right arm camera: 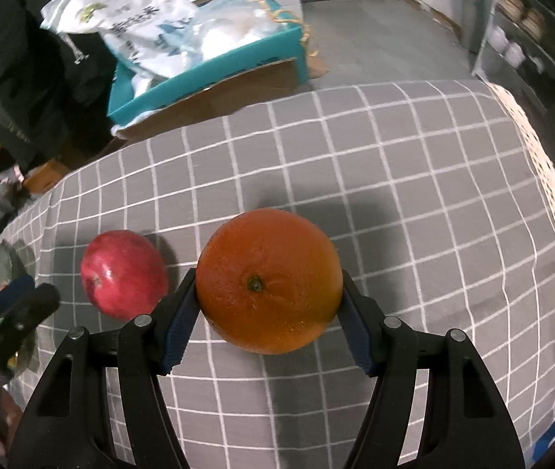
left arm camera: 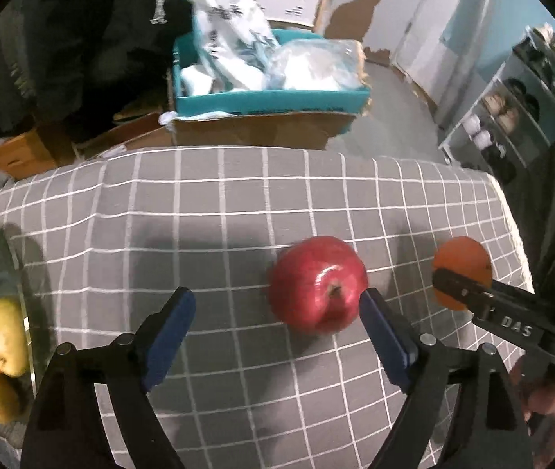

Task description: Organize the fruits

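Fingers (right arm camera: pixel 183 312) of the right gripper (right arm camera: pixel 267 312) squeeze the orange (right arm camera: pixel 267 279); it might slip. Left gripper (left arm camera: pixel 277 324), lower middle, gapes wide, could bump the apple (left arm camera: pixel 318 283) rolling.

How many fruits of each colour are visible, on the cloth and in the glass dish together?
Red: 1, the apple.
Orange: 4, the orange in the right gripper, plus 3 in the dish.
Yellow-green: 2, in the dish.
Total: 7.

The only text that reads clearly is "DAS" – white letters on the black finger of the right gripper (left arm camera: pixel 463 293), seen in the left wrist view. The white bag (right arm camera: pixel 136 19) in the blue box (right arm camera: pixel 214 74) carries dark printed characters – too blurred to read.
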A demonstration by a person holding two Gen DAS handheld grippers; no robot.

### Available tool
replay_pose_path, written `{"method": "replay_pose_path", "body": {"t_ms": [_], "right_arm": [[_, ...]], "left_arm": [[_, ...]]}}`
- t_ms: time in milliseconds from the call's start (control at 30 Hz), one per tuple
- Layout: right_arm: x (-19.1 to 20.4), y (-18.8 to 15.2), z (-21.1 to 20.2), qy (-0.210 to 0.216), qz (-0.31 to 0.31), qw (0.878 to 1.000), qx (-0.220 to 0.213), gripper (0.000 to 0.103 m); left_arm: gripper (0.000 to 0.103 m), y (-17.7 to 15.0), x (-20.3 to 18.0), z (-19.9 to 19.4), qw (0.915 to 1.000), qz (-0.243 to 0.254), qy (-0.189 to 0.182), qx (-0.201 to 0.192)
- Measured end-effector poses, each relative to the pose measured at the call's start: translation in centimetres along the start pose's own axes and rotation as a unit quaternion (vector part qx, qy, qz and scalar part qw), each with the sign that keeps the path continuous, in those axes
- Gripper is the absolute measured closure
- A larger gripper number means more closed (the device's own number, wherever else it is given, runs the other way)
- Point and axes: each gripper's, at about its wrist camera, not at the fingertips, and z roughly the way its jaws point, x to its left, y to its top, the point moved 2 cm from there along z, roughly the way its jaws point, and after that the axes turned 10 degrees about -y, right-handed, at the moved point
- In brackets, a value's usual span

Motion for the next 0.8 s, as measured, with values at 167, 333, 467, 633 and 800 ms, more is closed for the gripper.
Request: {"method": "replay_pose_path", "body": {"t_ms": [167,333,467,633,800], "right_arm": [[-1.2,-0.3,-0.3,-0.006,0.02,1.0,-0.002,0.036],[-1.9,-0.4,-1.0,-0.014,0.025,1.0,-0.012,0.036],[-2.4,-0.4,-1.2,-0.017,0.03,0.999,-0.016,0.036],[-2.1,-0.4,-1.2,-0.041,0.012,0.999,-0.023,0.036],[-2.2,-0.3,-1.0,-0.049,0.009,0.999,-0.022,0.036]], "left_arm": [[0.013,-0.1,-1.5,2.8,0.9989,0.034,0.019,0.026],[0.013,-0.2,-1.9,4.7,0.9985,0.032,0.02,0.04],[0.013,-0.3,-2.3,5.8,0.998,0.035,0.024,0.047],[0.013,-0.1,-2.4,7.0,0.9978,0.03,0.025,0.054],[0.027,-0.2,-2.3,7.6,0.9977,0.024,0.023,0.059]]}}
